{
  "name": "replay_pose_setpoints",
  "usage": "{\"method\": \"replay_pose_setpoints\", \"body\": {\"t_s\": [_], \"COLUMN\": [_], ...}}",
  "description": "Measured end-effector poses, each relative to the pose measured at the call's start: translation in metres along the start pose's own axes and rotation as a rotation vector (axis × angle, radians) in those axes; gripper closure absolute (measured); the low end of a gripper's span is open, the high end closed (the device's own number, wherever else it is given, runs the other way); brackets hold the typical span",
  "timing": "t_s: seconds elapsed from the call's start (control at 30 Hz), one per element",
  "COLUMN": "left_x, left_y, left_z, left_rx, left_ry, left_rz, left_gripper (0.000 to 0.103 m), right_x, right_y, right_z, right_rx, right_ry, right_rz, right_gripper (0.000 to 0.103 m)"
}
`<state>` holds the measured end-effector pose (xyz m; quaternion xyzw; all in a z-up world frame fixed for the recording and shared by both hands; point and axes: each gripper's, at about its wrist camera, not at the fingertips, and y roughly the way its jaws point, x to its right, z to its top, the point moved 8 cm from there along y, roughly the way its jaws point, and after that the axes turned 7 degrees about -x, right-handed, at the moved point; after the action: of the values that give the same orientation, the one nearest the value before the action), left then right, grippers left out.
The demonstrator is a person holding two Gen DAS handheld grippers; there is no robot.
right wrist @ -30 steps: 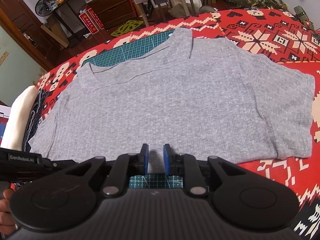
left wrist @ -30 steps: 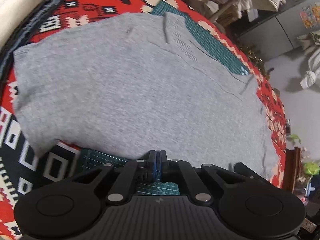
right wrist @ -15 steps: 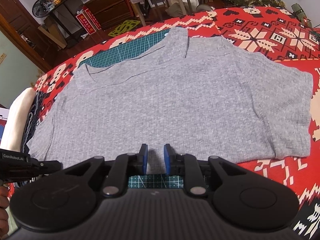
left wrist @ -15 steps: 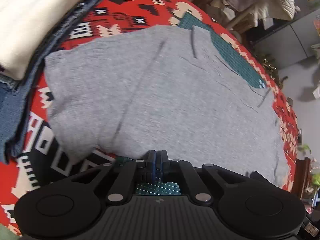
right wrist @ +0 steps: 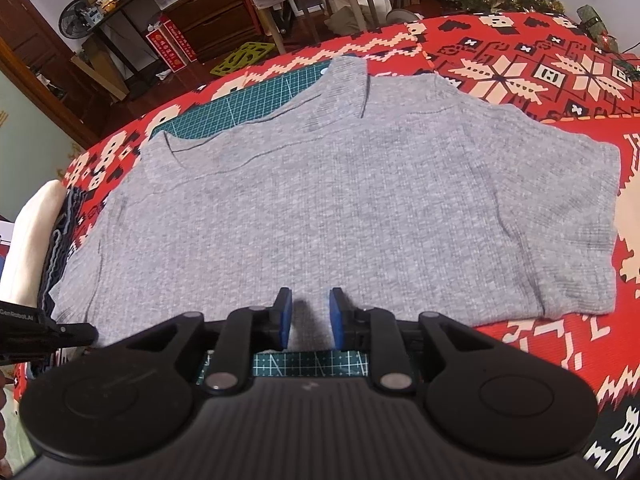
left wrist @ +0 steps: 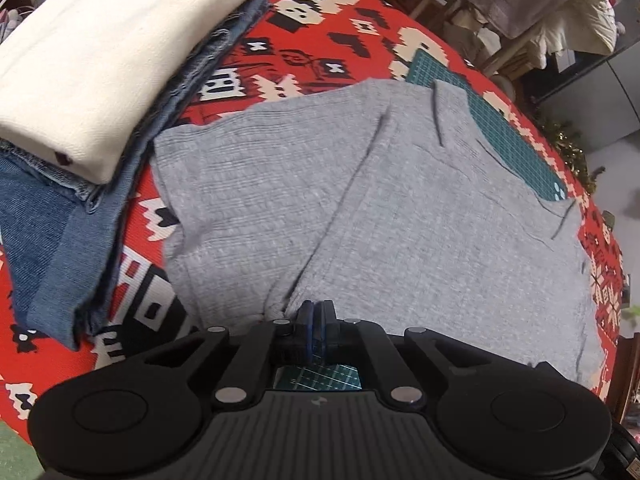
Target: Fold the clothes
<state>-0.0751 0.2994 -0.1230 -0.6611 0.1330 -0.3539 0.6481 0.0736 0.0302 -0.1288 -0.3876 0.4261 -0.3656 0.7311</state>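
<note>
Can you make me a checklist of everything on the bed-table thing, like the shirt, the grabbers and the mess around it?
Surface: red patterned cloth with a green gridded cutting mat on it, under the shirt.
Job's things: grey ribbed knit T-shirt, spread flat; a crease runs up from its near hem.
Clutter: folded cream cloth stacked on folded blue denim, beside the shirt's sleeve.
Grippers: left gripper shut at the hem; whether it pinches fabric is unclear. Right gripper open over the hem.
Cables: nothing seen.
Surroundings: wooden drawers, fan.
</note>
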Motion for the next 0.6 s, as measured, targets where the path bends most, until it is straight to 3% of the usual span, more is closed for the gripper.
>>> {"method": "replay_pose_setpoints", "body": {"t_s": [0.37, 0.6], "left_x": [-0.014, -0.014], "left_y": [-0.017, -0.025], "left_z": [0.010, 0.013], "left_rx": [0.058, 0.099], "left_ry": [-0.035, -0.014], "left_rz": [0.037, 0.067], "left_gripper": [0.100, 0.095], "right_x": [0.003, 0.003], "right_y": [-0.001, -0.001], "right_z": [0.001, 0.001], "right_rx": [0.006, 0.008], "right_ry": [0.010, 0.007], "right_rz": [-0.007, -0.013], "right_gripper": [0.079, 0.079]}}
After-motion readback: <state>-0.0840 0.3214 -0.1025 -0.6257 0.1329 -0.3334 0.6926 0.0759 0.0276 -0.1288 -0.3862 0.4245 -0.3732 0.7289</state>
